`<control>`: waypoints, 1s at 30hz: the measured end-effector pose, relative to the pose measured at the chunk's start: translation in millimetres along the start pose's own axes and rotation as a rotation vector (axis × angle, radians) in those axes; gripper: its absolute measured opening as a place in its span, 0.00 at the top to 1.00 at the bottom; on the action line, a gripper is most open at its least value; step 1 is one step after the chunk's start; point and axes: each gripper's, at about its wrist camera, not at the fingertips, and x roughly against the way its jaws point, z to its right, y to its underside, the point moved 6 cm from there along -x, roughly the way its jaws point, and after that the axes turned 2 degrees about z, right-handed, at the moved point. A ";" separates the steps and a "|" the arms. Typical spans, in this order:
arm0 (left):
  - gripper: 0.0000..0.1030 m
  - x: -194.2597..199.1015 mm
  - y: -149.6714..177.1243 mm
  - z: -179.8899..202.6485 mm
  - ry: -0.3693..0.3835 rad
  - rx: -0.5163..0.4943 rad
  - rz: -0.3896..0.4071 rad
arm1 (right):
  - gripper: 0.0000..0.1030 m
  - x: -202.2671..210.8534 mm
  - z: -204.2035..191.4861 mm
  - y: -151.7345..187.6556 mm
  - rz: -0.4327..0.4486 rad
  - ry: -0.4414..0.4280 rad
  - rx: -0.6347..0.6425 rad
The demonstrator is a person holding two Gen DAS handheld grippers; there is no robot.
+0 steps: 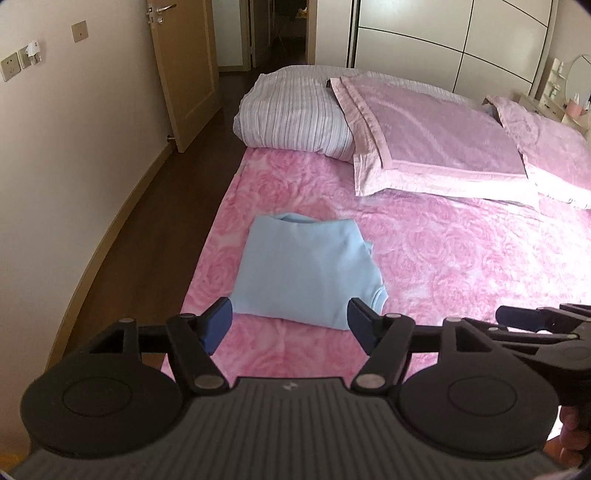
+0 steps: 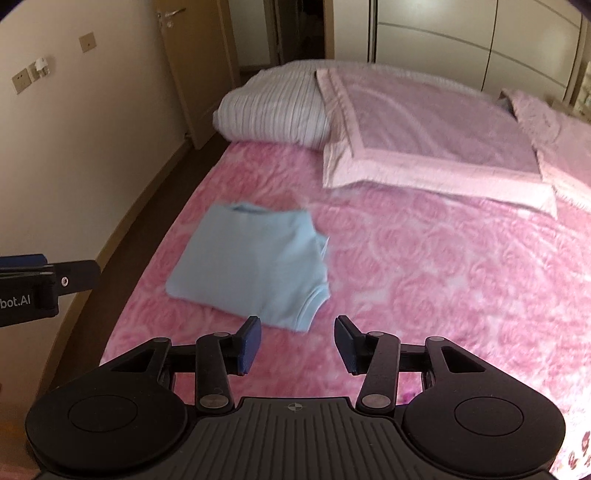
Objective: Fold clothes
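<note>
A light blue garment lies folded into a rough square on the pink rose-patterned bedspread, near the bed's left edge. It also shows in the right wrist view. My left gripper is open and empty, held above the bed just in front of the garment's near edge. My right gripper is open and empty, held above the bedspread in front of the garment's near right corner. The right gripper also shows at the right edge of the left wrist view.
A striped rolled quilt and pink pillows lie at the far end of the bed. A dark wood floor strip runs between the bed's left edge and the wall. An open door and wardrobes stand beyond.
</note>
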 end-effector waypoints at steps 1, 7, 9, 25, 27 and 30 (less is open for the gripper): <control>0.36 -0.4 1.9 -0.6 0.001 0.005 -0.004 | 0.54 -1.3 -0.4 2.7 -0.010 -0.003 -0.002; 0.36 -7.0 11.4 -4.8 -0.022 0.012 -0.030 | 0.54 -9.2 -3.0 13.5 -0.047 -0.013 -0.011; 0.36 -9.8 14.3 -5.8 -0.028 0.013 -0.039 | 0.54 -12.1 -3.8 16.0 -0.062 -0.018 -0.014; 0.36 -24.7 35.0 -4.1 -0.050 -0.009 -0.106 | 0.54 -27.1 -6.5 36.0 -0.164 -0.030 -0.021; 0.36 -26.4 36.4 -3.7 -0.050 -0.012 -0.112 | 0.54 -28.4 -6.0 38.1 -0.175 -0.031 -0.027; 0.36 -28.9 37.6 -2.1 -0.050 -0.017 -0.121 | 0.54 -29.6 -5.3 39.7 -0.185 -0.031 -0.032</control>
